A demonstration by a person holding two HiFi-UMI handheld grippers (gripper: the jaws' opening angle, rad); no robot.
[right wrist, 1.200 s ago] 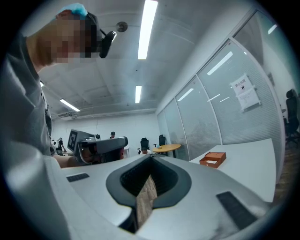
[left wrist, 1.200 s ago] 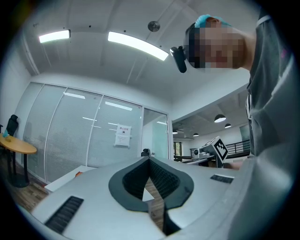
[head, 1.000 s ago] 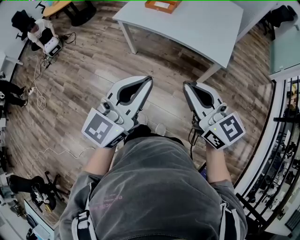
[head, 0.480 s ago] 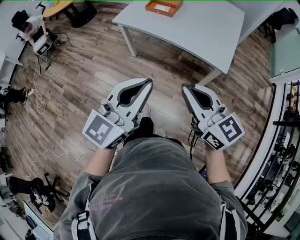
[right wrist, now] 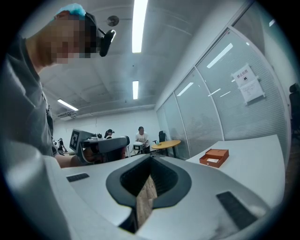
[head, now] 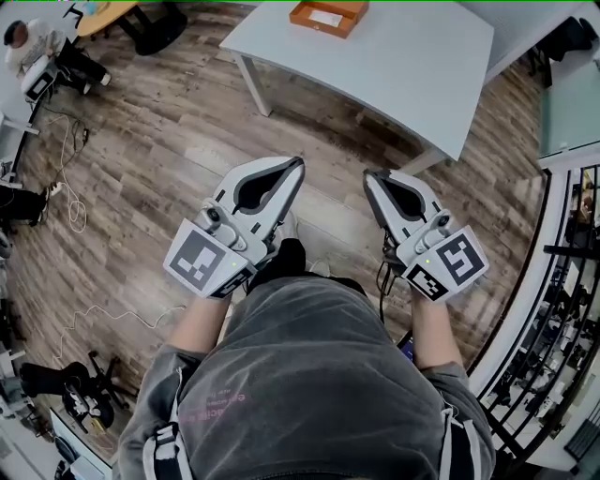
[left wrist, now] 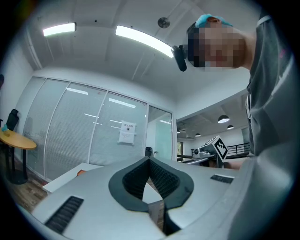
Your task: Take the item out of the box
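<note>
- Orange box (head: 300, 11) sits at the far side of the white table (head: 403, 66), well apart from both grippers. Neither one touches it.
- Something flat and white, the item (head: 325, 14), lies inside the box. It is too small to tell what it is.
- Left gripper (head: 299, 163) is squeezed closed with nothing in it. Past its tips you only see the room.
- Right gripper (head: 367, 175) is closed tight too, and empty.
- Both are held out in front of the person's belly, side by side, pointing toward the table. I think they are closed because the box is too far to reach, so there is nothing to grab yet.
- Wood floor (head: 159, 159) lies between the person and the table.
- Next, I think, a gripper must get close to the box and open its jaws, and only then can it lift the item out.
- Other people (head: 19, 37) are far off in the corner, not part of this.
</note>
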